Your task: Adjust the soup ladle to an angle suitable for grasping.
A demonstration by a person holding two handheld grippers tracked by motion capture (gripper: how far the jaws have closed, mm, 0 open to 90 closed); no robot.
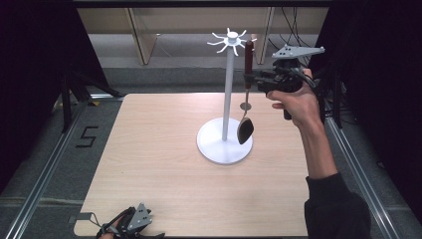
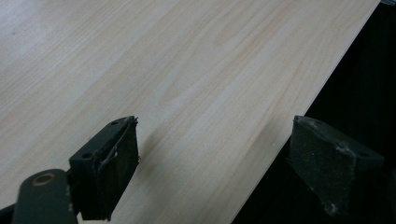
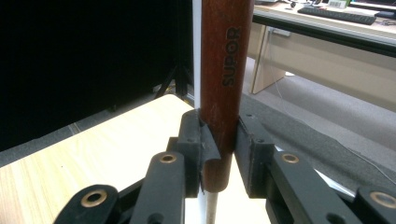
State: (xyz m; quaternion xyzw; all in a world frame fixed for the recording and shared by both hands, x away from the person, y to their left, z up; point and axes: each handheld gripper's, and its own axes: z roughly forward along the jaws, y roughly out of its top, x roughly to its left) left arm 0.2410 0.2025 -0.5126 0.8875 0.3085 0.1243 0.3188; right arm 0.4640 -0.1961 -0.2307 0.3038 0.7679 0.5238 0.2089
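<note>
A white rack (image 1: 227, 94) with hook arms at its top stands on a round base on the table's far middle. Just right of its pole hangs a ladle (image 1: 246, 94) with a reddish-brown handle (image 3: 225, 79) marked SUPOR and a dark bowl near the base. My right gripper (image 1: 250, 77) is shut on that handle, holding the ladle upright beside the rack's top; in the right gripper view (image 3: 219, 149) both jaws press the handle. My left gripper (image 1: 130, 221) rests at the table's near left edge, and its jaws (image 2: 205, 168) stand wide apart over bare wood.
The light wood table (image 1: 164, 164) has metal rails along both sides. Dark curtains flank the scene, and wooden furniture legs stand on the floor behind the table. A tripod stands at the far left.
</note>
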